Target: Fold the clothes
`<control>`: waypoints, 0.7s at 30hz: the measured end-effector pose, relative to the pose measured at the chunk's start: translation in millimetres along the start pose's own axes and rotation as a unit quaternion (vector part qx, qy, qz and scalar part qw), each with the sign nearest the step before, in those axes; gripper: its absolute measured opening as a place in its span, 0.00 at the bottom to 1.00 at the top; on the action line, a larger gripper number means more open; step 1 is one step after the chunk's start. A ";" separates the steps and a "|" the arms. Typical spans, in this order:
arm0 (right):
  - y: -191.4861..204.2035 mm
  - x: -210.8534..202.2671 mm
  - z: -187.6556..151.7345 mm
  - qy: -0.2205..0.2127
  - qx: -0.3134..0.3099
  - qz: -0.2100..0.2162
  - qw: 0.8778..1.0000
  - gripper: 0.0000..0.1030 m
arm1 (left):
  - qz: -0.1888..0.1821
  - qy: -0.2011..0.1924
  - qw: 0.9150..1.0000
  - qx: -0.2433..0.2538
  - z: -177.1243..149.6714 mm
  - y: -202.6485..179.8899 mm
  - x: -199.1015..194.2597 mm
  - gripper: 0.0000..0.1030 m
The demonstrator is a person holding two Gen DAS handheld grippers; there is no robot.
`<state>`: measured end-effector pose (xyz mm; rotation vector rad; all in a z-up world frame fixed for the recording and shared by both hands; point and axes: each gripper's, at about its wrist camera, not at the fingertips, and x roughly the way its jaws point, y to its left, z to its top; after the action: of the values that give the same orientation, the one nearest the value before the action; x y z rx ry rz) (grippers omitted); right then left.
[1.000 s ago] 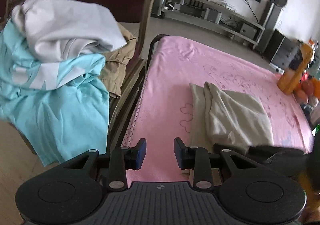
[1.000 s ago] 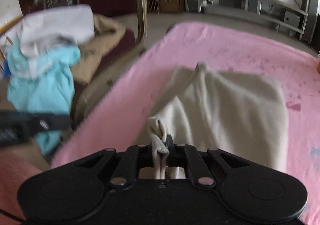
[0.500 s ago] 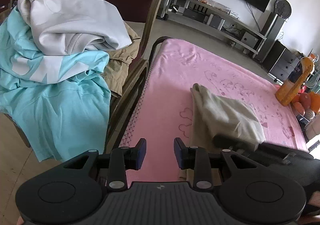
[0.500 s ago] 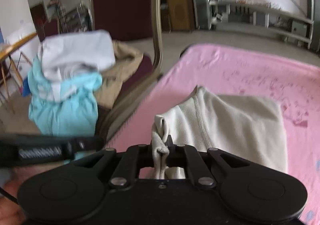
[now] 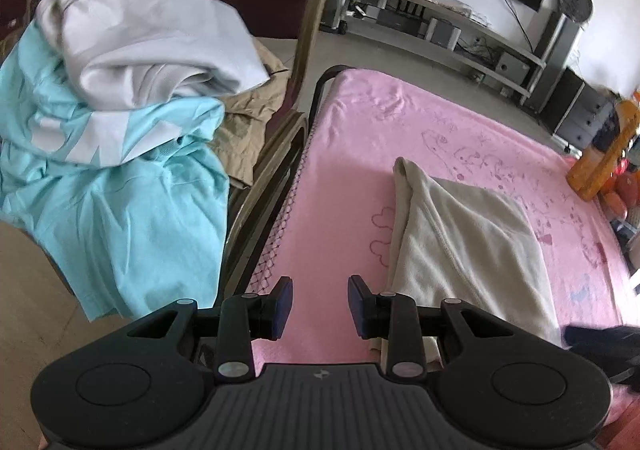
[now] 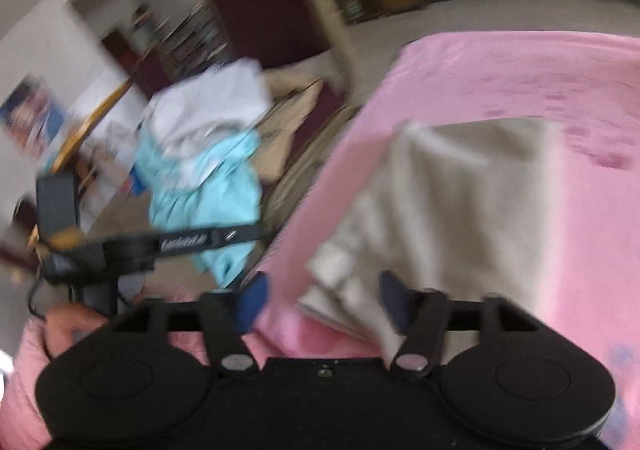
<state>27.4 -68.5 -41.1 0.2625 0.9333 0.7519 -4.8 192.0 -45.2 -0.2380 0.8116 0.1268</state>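
— What do your tongs hold?

— Nothing. My left tongs [image 5: 319, 304] gape over the pink worktop [image 5: 344, 170]; my right tongs [image 6: 320, 300] are spread wide too, though that view is blurred.

— And the clothes?

— The folded beige garment [image 5: 468, 246] lies right of centre, its near edge hidden behind my tongs. The clothes pile [image 5: 120, 122] sits left.

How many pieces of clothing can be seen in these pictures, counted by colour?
Beige, folded on the pink cover: 1
White or pale grey, top of the chair pile: 1
Turquoise, in the pile: 1
Tan, under the pile: 1
Total: 4
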 end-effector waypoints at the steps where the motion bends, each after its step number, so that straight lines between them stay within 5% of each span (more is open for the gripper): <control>1: -9.7 -11.1 -0.9 -0.011 0.020 -0.004 1.000 0.68 | -0.005 -0.002 1.000 0.011 -1.0 -5.6 0.0 0.25; 4: -42.9 -36.5 -9.7 -0.056 0.082 -0.023 0.995 0.67 | -0.059 0.003 0.997 0.045 -5.3 -29.9 5.8 0.18; 7: -60.1 -34.5 -15.7 -0.072 0.100 -0.049 0.991 0.19 | -0.101 0.022 0.991 0.084 -12.2 -62.1 20.8 0.17; 11: -60.8 -5.2 -18.5 -0.034 0.052 -0.065 0.996 0.18 | -0.048 0.058 0.980 0.183 -30.5 -100.8 42.3 0.17; 14: -56.7 24.6 -27.8 0.032 -0.001 -0.108 0.994 0.18 | 0.004 0.095 0.969 0.226 -44.8 -106.2 52.1 0.18; 18: -49.0 21.6 -37.8 0.071 -0.028 -0.145 0.986 0.18 | 0.017 0.098 0.967 0.235 -51.8 -100.2 37.6 0.18; 21: -46.8 2.7 -35.6 0.061 -0.016 -0.159 0.985 0.18 | -0.011 0.093 0.976 0.195 -49.9 -88.9 21.9 0.18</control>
<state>21.7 -104.2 -87.6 0.0354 1.0486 0.4908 -6.9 93.7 -79.9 0.1143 1.0003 -0.0783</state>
